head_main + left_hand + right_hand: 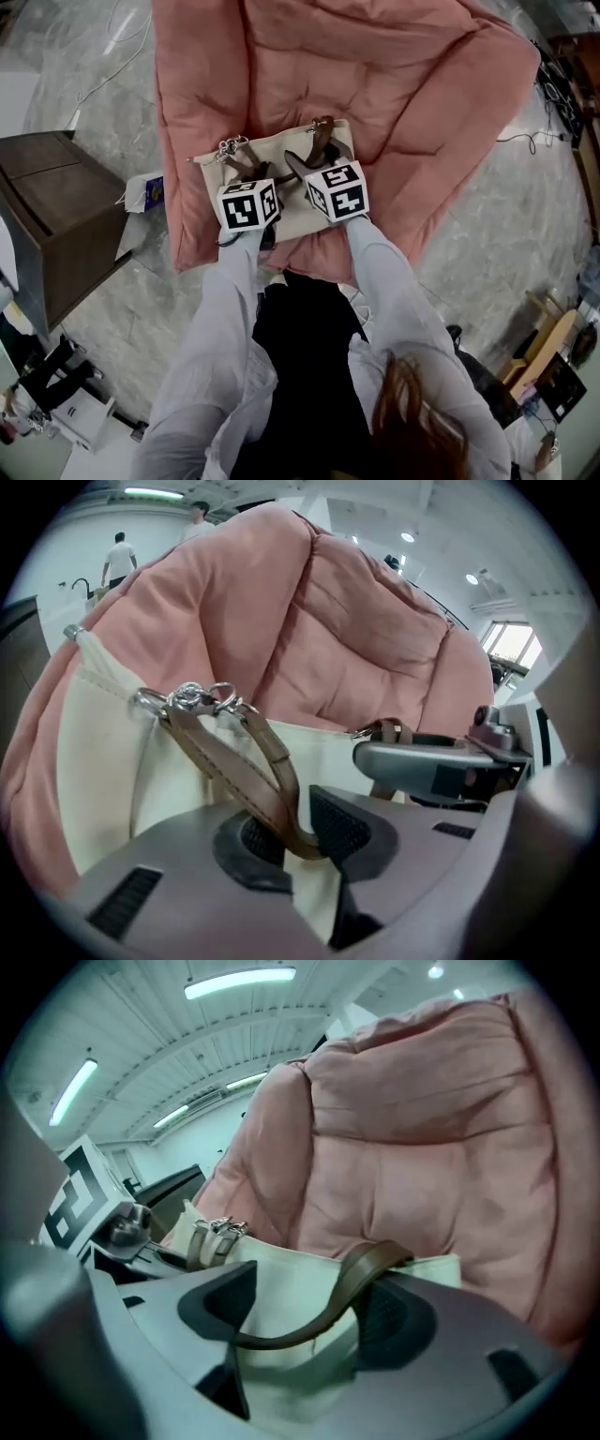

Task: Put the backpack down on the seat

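step: set backpack [298,223] on seat [375,75] | left tongs [295,832] clamped on left strap [234,761] | right tongs [309,1321] open, right strap [352,1283] slack between | you ease left down, release gently

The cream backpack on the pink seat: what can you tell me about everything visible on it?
The backpack is cream and canvas-looking, and rests on the padded pink seat. Its brown, leather-looking straps hang from silver metal rings. The left hand-held gripper is shut on one strap. The other strap lies loose between the open jaws of the right hand-held gripper.
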The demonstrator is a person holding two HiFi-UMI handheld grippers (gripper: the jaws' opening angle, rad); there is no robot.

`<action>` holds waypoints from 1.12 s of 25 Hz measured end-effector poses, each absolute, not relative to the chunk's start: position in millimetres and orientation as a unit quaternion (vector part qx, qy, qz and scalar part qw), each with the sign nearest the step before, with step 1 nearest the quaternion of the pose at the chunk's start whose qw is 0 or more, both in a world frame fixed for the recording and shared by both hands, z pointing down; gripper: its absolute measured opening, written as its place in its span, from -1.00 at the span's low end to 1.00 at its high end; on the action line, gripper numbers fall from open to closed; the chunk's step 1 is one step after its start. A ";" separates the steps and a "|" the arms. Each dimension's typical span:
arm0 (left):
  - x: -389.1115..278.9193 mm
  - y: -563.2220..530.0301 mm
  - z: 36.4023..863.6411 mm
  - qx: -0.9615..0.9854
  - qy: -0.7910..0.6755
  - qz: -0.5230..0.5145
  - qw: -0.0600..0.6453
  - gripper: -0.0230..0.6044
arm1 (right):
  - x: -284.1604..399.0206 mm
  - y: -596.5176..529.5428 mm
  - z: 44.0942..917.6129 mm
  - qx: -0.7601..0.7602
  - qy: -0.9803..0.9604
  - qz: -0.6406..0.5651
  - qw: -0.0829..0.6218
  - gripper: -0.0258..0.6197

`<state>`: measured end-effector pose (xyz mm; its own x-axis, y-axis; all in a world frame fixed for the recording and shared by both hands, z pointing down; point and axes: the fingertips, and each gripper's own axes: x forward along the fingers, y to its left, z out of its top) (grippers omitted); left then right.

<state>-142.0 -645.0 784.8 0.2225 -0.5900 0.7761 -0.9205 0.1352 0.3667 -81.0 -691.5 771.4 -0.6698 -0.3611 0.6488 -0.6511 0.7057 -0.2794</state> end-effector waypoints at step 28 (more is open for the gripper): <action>-124.7 -511.7 696.3 0.636 -0.534 0.079 0.552 0.07 | 1.5 -577.9 653.4 0.371 -0.824 0.411 0.117 0.51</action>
<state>-124.7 -511.7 696.3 0.4167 -0.5921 0.6897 -0.7663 0.1793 0.6170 1.5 -577.9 653.4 -0.6980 -0.5147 0.4979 -0.7073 0.3869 -0.5916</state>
